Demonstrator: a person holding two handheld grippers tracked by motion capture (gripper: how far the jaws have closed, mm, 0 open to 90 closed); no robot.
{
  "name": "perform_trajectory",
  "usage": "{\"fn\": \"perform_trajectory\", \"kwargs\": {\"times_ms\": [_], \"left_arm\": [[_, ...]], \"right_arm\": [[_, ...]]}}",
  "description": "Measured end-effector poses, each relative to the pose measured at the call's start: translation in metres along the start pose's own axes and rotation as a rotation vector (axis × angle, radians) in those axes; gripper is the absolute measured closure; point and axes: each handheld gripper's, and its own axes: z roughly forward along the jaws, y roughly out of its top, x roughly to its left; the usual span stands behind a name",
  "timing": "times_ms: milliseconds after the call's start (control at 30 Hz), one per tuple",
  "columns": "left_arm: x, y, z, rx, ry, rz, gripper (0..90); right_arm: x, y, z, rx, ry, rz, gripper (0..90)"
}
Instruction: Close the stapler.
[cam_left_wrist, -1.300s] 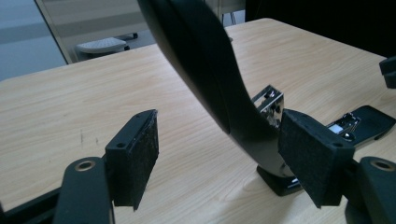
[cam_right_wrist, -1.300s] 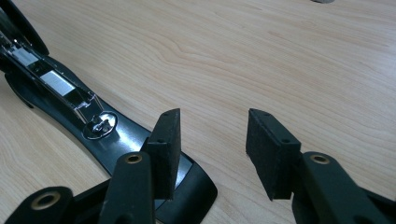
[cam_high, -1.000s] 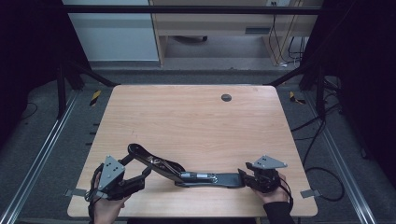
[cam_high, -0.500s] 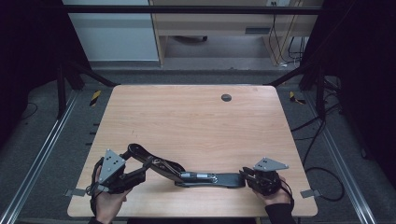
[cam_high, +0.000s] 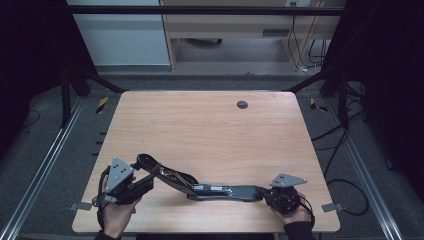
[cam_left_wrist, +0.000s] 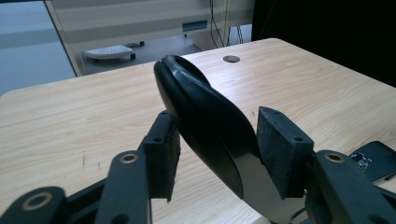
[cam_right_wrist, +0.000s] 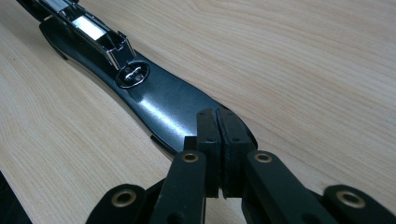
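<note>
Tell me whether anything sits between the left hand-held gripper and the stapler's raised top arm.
Nothing visible does. The stapler's raised top arm already lies between the pads of the left hand-held gripper, whose jaws have just been closing; the pads do not look pressed on yet.

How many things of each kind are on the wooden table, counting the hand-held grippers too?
Black stapler, opened out flat: 1
Hand-held grippers: 2, the left gripper and the right gripper
Round dark grommet in the table top: 1
Total: 4
</note>
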Motion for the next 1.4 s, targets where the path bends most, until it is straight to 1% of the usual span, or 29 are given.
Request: {"fn": "perform_trajectory", "kwargs": {"times_ms": [33, 67, 100, 133, 167, 233, 267, 333, 367, 433, 467, 600, 933, 1033, 1167, 1267, 1333, 1400], "left_arm": [[0.000, 0.000, 0.000, 0.001, 0.000, 0.000, 50.1], [0.000, 0.000, 0.000, 0.000, 0.001, -0.001, 50.2], [0.000, 0.000, 0.000, 0.003, 0.002, 0.002, 50.3], [-0.001, 0.000, 0.000, 0.002, 0.003, 0.000, 50.4], [-0.001, 0.001, 0.000, 0.004, 0.003, -0.001, 50.5], [-0.001, 0.001, 0.000, 0.006, 0.004, -0.002, 50.9], [-0.001, 0.001, 0.000, 0.006, 0.004, -0.002, 51.1], [-0.002, 0.002, 0.000, 0.008, 0.007, -0.003, 51.3], [-0.002, 0.002, 0.000, 0.007, 0.007, -0.003, 51.4], [-0.003, 0.003, 0.000, 0.008, 0.009, 0.000, 51.5], [-0.003, 0.003, 0.000, 0.007, 0.010, 0.001, 51.6], [-0.005, 0.004, 0.000, 0.009, 0.014, 0.002, 51.8], [-0.009, 0.008, 0.001, 0.008, 0.011, 0.011, 52.7], [-0.011, 0.010, 0.002, 0.006, 0.010, 0.016, 53.0], [-0.014, 0.012, 0.003, 0.005, 0.012, 0.026, 53.3], [-0.016, 0.013, 0.003, 0.004, 0.013, 0.036, 53.3], [-0.018, 0.015, 0.004, 0.004, 0.015, 0.041, 53.5], [-0.020, 0.015, 0.004, 0.004, 0.016, 0.048, 53.5]], "right_arm": [[0.001, 0.000, 0.001, 0.009, 0.004, 0.021, 89.0], [0.001, 0.000, 0.002, 0.012, -0.002, 0.006, 89.2], [0.001, 0.000, 0.002, 0.015, 0.007, 0.014, 89.3], [0.001, 0.000, 0.004, 0.013, 0.005, 0.005, 89.4], [0.002, 0.000, 0.004, 0.018, 0.007, 0.013, 89.5], [0.003, 0.001, 0.006, 0.022, 0.013, 0.007, 90.0], [0.004, 0.001, 0.008, 0.031, 0.016, 0.014, 90.0], [0.004, 0.001, 0.010, 0.036, 0.016, -0.004, 90.0], [0.005, 0.002, 0.011, 0.040, 0.017, 0.010, 90.0], [0.005, 0.002, 0.013, 0.045, 0.014, 0.007, 90.0], [0.005, 0.002, 0.013, 0.048, 0.016, 0.016, 90.0], [0.004, 0.001, 0.014, 0.058, 0.010, 0.017, 90.0], [0.005, 0.001, 0.015, 0.054, 0.006, -0.002, 90.0], [0.006, 0.001, 0.015, 0.049, 0.011, 0.002, 90.0], [0.006, 0.001, 0.016, 0.045, 0.012, 0.001, 90.0], [0.006, 0.001, 0.017, 0.042, 0.009, -0.011, 90.0], [0.007, 0.001, 0.017, 0.041, 0.014, -0.004, 90.0], [0.007, 0.001, 0.018, 0.038, 0.013, -0.012, 90.0]]}}
